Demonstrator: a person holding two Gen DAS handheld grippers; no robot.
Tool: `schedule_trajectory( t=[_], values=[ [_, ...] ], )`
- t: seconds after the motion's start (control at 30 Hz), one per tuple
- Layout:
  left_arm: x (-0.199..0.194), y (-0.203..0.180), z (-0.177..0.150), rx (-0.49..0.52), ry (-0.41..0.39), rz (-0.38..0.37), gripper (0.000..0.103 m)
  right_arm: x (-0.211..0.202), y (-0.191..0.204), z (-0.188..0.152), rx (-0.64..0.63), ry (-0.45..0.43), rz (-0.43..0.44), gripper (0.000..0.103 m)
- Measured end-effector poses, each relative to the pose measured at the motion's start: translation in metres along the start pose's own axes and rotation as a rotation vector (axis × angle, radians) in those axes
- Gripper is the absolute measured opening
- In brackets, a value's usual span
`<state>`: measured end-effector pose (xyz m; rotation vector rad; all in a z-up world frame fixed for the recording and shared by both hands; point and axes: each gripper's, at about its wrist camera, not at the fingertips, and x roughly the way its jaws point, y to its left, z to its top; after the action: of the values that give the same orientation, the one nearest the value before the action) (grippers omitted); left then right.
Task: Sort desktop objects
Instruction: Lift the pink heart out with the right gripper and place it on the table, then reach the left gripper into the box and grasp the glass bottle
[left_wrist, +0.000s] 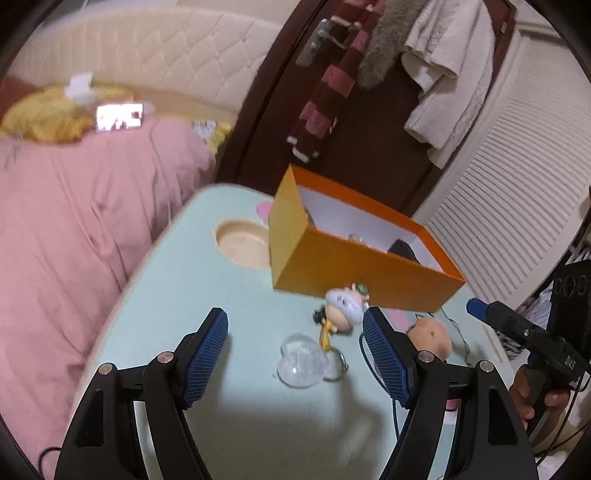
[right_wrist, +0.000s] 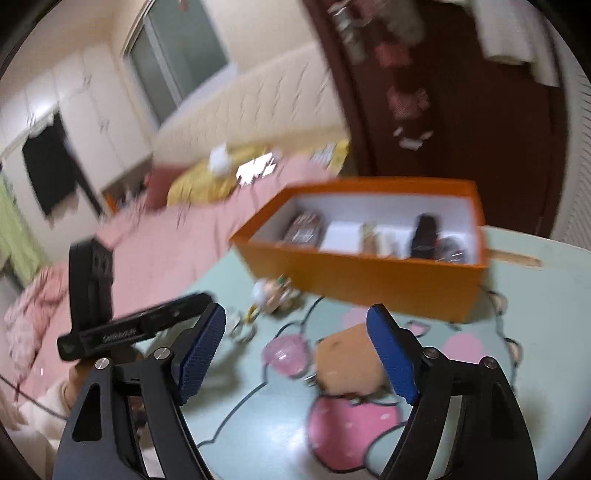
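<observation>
An open orange box (left_wrist: 354, 273) stands on the pale green table (left_wrist: 177, 295) and holds several items; it also shows in the right wrist view (right_wrist: 369, 284). In front of it lie a cartoon figure keychain (left_wrist: 341, 314), a clear plastic ball (left_wrist: 301, 363) and a tan round plush (left_wrist: 432, 338). My left gripper (left_wrist: 295, 328) is open above the ball and keychain. My right gripper (right_wrist: 297, 325) is open above the tan plush (right_wrist: 349, 363) and a pink capsule (right_wrist: 286, 354). The right wrist view is blurred.
A bed with a pink quilt (left_wrist: 74, 221) borders the table on the left. A dark door with hanging clothes (left_wrist: 369, 92) is behind the box. A round recess (left_wrist: 243, 245) sits in the table left of the box. The right gripper body (left_wrist: 524, 332) shows at the right edge.
</observation>
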<state>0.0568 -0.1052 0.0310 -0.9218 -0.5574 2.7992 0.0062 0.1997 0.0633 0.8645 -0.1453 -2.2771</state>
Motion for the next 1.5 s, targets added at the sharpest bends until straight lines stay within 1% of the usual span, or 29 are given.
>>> schedule_trajectory(
  t=[0.1, 0.17, 0.23, 0.3, 0.37, 0.4, 0.53, 0.57, 0.63, 0.77, 0.8, 0.83, 0.87, 0.93, 0.97, 1.03, 1.13, 1.33, 1.4, 1.43, 1.47, 1.5],
  values=[
    [-0.008, -0.014, 0.021, 0.057, -0.011, 0.001, 0.075, -0.006, -0.022, -0.003, 0.083, -0.029, -0.005, 0.079],
    [-0.008, -0.023, 0.038, 0.07, -0.001, -0.009, 0.075, -0.008, -0.037, -0.007, 0.155, -0.037, 0.014, 0.079],
    [0.0, -0.036, 0.057, 0.08, 0.035, -0.016, 0.075, -0.007, -0.047, -0.009, 0.206, -0.036, 0.046, 0.079],
    [0.011, -0.049, 0.072, 0.096, 0.076, -0.001, 0.075, -0.006, -0.054, -0.011, 0.248, -0.039, 0.077, 0.079],
    [0.034, -0.063, 0.085, 0.101, 0.157, 0.017, 0.075, -0.005, -0.058, -0.013, 0.269, -0.045, 0.095, 0.079],
    [0.045, -0.069, 0.09, 0.096, 0.197, 0.014, 0.075, -0.004, -0.06, -0.013, 0.276, -0.05, 0.1, 0.079],
    [0.093, -0.083, 0.103, 0.035, 0.379, -0.05, 0.075, -0.009, -0.062, -0.016, 0.286, -0.066, 0.107, 0.079],
    [0.104, -0.086, 0.106, 0.032, 0.414, -0.043, 0.075, -0.009, -0.063, -0.017, 0.288, -0.065, 0.111, 0.079],
    [0.126, -0.095, 0.111, 0.042, 0.473, -0.004, 0.075, -0.009, -0.064, -0.018, 0.295, -0.063, 0.116, 0.079],
    [0.162, -0.108, 0.111, 0.075, 0.554, 0.058, 0.075, -0.008, -0.07, -0.02, 0.327, -0.055, 0.13, 0.079],
    [0.172, -0.109, 0.109, 0.078, 0.577, 0.073, 0.072, -0.009, -0.071, -0.021, 0.336, -0.053, 0.135, 0.079],
    [0.182, -0.11, 0.107, 0.081, 0.6, 0.087, 0.067, -0.009, -0.072, -0.021, 0.342, -0.052, 0.139, 0.079],
    [0.191, -0.111, 0.105, 0.087, 0.617, 0.106, 0.064, -0.009, -0.073, -0.021, 0.347, -0.052, 0.142, 0.079],
    [0.203, -0.108, 0.101, 0.086, 0.635, 0.145, 0.058, -0.009, -0.073, -0.022, 0.351, -0.049, 0.142, 0.079],
    [0.209, -0.105, 0.099, 0.076, 0.646, 0.155, 0.056, -0.01, -0.073, -0.022, 0.349, -0.048, 0.14, 0.079],
    [0.212, -0.101, 0.099, 0.045, 0.651, 0.136, 0.055, -0.01, -0.071, -0.023, 0.343, -0.046, 0.14, 0.079],
    [0.209, -0.098, 0.099, 0.042, 0.653, 0.129, 0.051, -0.011, -0.068, -0.023, 0.332, -0.044, 0.142, 0.079],
    [0.2, -0.087, 0.1, 0.041, 0.651, 0.145, 0.051, -0.009, -0.07, -0.024, 0.344, -0.033, 0.149, 0.079],
    [0.2, -0.09, 0.099, 0.068, 0.648, 0.153, 0.05, -0.008, -0.071, -0.023, 0.349, -0.031, 0.152, 0.079],
    [0.202, -0.094, 0.098, 0.106, 0.648, 0.168, 0.045, -0.008, -0.071, -0.023, 0.35, -0.03, 0.152, 0.079],
    [0.204, -0.099, 0.096, 0.143, 0.648, 0.184, 0.039, -0.008, -0.072, -0.023, 0.352, -0.029, 0.152, 0.079],
    [0.205, -0.104, 0.095, 0.181, 0.647, 0.199, 0.028, -0.007, -0.072, -0.023, 0.352, -0.027, 0.152, 0.079]
  ],
)
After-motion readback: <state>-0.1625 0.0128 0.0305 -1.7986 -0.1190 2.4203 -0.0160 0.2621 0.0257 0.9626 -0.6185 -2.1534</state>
